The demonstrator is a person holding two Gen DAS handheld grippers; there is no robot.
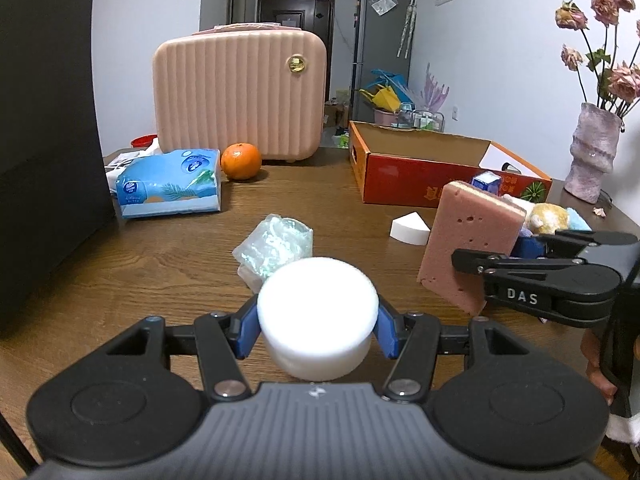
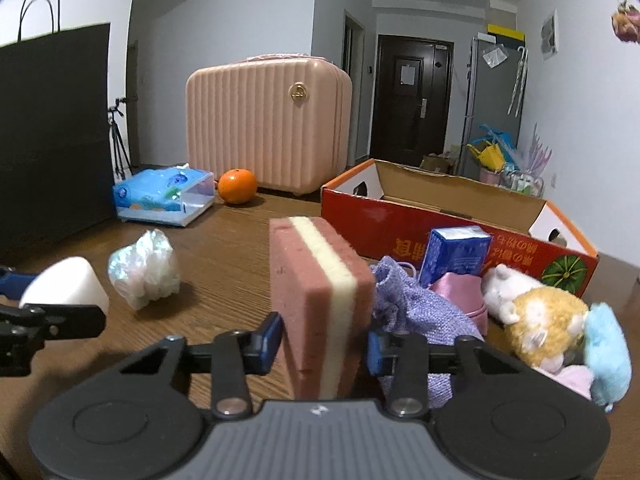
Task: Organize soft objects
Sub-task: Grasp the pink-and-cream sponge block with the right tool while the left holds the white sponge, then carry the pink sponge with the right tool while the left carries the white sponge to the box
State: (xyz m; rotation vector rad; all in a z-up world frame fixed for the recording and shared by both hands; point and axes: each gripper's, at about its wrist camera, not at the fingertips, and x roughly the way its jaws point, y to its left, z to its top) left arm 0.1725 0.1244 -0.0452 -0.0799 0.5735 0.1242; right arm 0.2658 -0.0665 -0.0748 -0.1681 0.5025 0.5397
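Observation:
My left gripper (image 1: 318,322) is shut on a white round foam block (image 1: 318,296), its blue pads pressed on both sides and the block held just above the wooden table (image 1: 160,264). My right gripper (image 2: 324,340) is shut on a pink sponge with a cream middle layer (image 2: 316,280), which stands upright on its edge. In the left wrist view that sponge (image 1: 468,232) shows at the right, with the right gripper's black fingers (image 1: 480,260) clamped across it. A crumpled clear plastic bag (image 1: 276,242) lies just beyond the foam block.
A white foam wedge (image 1: 410,230) lies mid-table. Plush toys (image 2: 540,320), a purple knit pouch (image 2: 416,308) and a blue carton (image 2: 456,256) crowd the front of an open red cardboard box (image 1: 420,184). Tissue pack (image 1: 170,186), orange (image 1: 241,161), pink case (image 1: 240,92), vase (image 1: 592,152), black bag (image 1: 44,120).

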